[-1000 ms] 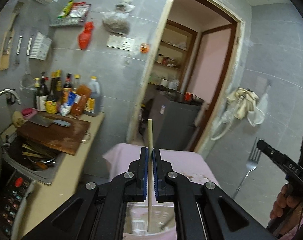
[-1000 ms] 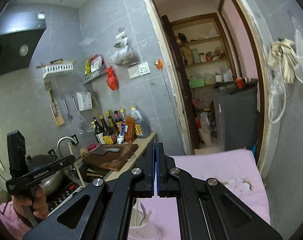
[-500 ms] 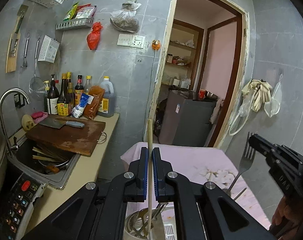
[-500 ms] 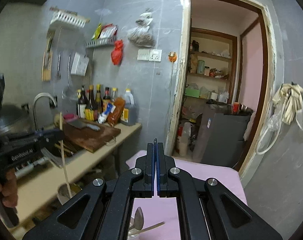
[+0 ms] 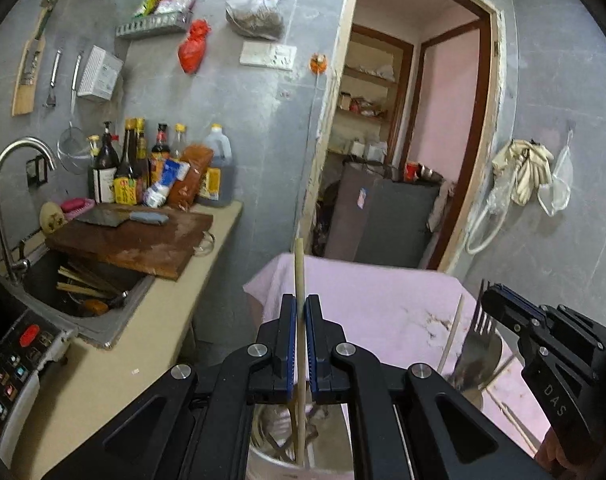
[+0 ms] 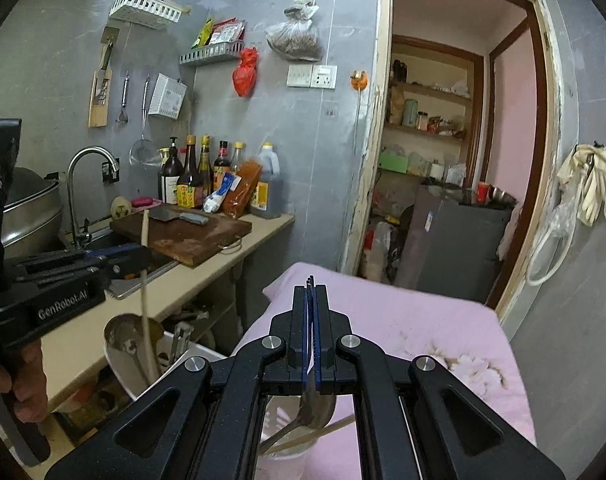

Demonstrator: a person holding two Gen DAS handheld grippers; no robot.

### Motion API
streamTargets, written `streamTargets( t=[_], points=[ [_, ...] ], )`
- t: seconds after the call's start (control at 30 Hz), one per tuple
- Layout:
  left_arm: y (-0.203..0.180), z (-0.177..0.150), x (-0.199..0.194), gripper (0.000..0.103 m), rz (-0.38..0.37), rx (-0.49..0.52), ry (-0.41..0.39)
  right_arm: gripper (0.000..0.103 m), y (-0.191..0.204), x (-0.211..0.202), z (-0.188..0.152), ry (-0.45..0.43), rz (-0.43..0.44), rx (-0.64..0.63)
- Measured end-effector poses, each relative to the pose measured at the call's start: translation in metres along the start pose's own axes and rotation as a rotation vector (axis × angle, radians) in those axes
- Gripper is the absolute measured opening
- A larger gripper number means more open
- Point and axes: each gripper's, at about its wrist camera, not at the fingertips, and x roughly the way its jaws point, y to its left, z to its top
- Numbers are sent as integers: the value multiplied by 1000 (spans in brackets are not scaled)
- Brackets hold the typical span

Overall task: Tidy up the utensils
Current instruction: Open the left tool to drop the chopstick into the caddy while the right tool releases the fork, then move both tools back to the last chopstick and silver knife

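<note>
The left gripper [image 5: 299, 316] is squeezed tight on a long wooden chopstick [image 5: 298, 268], its low end inside a steel cup [image 6: 121, 344]. The right gripper [image 6: 311, 300] pinches a metal fork [image 5: 477, 340] above a white holder [image 6: 287, 446]. Both things look light, stiff and thin; the smooth fork could slip, so hold mid-handle. Both holders are mostly hidden by the grippers

My left gripper [image 5: 299, 312] pinches an upright chopstick [image 5: 299, 272], whose lower end dips into a metal cup [image 5: 263, 452]. At right, my right gripper [image 5: 487, 300] grips a fork [image 5: 477, 344], tines up, over the pink cloth [image 5: 367, 300].
</note>
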Motion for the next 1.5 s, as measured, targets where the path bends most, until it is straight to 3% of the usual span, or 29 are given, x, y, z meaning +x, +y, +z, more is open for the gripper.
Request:
streamTargets(
  t=[0.27,0.33,0.4,0.5,0.57,0.7,0.87,0.97,1.07,1.5],
  points=[
    [6,-4,0,6,-34,-44,95,5,-16,-3,-8,29,70,95],
    [6,-5,-2,7,-38,-50,105,10,-20,-7,-7,19,84,115],
    [4,-5,-5,9,-41,-53,108,25,-26,-12,-7,5,95,145],
    [2,-2,-10,23,-46,-62,108,31,-36,-19,-4,-18,101,188],
    [0,0,-17,41,-55,-81,89,35,-43,-26,-2,-36,91,205],
    [-11,5,-28,60,-57,-102,53,57,-62,-44,-2,-81,50,243],
    [-36,8,-36,89,-41,-90,5,76,-98,-68,-11,-114,-23,278],
    [-57,7,-43,101,-20,-77,-41,87,-120,-80,-19,-123,-57,287],
    [-82,3,-44,102,-9,-41,-59,94,-143,-92,-32,-112,-79,302],
    [-187,-35,-34,102,-56,61,-1,95,-250,-117,-104,38,-204,327]
  ],
)
